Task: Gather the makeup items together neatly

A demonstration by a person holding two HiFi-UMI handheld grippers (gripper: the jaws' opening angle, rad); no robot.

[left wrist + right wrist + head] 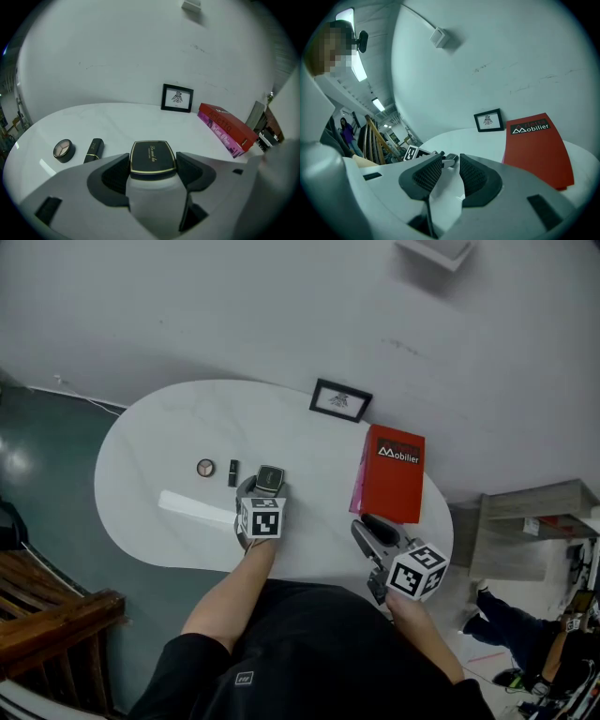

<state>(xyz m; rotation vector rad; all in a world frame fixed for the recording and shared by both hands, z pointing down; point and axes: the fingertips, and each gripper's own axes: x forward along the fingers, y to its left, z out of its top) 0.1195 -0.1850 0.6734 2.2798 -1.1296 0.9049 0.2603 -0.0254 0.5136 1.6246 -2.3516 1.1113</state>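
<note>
Left gripper (153, 165): I found its jaws closed on the two sides of a square black compact (152, 158) with a gold rim, lid facing up. I could not tell whether the compact rested on the table (159, 427) or hung just above it. It sat over the near middle of the white oval top.

Just left of the compact lay a black lipstick (94, 150), and just left of that a round eyeshadow pot (63, 150), the two close but apart.

Right gripper (451, 171): its jaws stood a narrow gap apart with nothing between the pads. It was at the table's near right edge.

A red book (394, 474) lay at the right side. A framed picture (340, 400) stood at the far edge against the wall.
</note>
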